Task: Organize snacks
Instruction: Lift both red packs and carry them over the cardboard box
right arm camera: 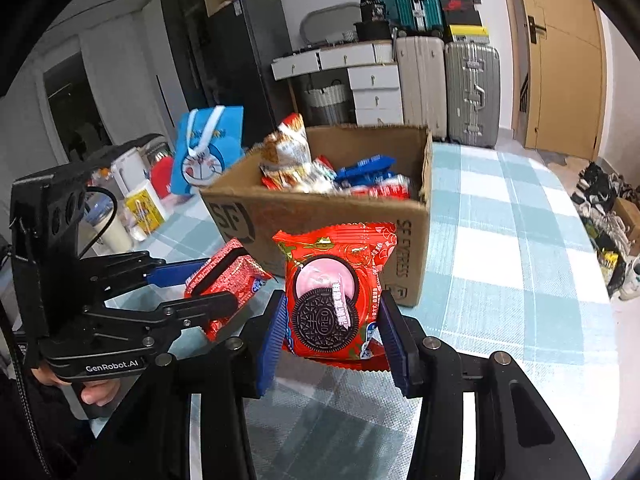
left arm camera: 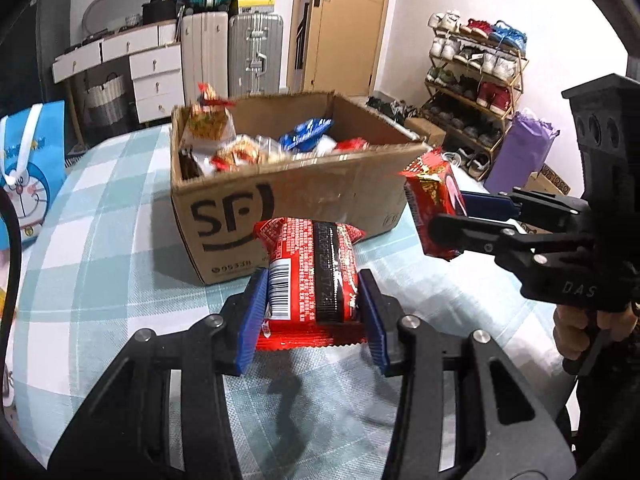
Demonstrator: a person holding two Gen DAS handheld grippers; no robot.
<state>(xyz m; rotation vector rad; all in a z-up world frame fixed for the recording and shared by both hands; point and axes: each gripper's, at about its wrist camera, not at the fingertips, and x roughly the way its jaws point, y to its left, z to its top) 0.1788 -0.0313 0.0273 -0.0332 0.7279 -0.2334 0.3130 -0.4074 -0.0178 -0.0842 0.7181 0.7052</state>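
Both hands are loaded: the left gripper [left arm camera: 312,300] has its blue fingers [left arm camera: 252,320] clamped on a red snack packet [left arm camera: 310,272], long axis pointing ahead toward the cardboard box [left arm camera: 288,196]. The right gripper [right arm camera: 334,328] pinches a red Oreo packet [right arm camera: 334,288] face-up. Both packets hang above the checked bench [right arm camera: 500,240], just short of the box's near wall. The box lies straight ahead, already part-filled, and the right looks slightly closer to its rim.

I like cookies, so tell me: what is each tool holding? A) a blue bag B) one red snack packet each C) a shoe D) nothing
B: the left tool grips a red snack packet, and the right tool grips a red cookie packet.
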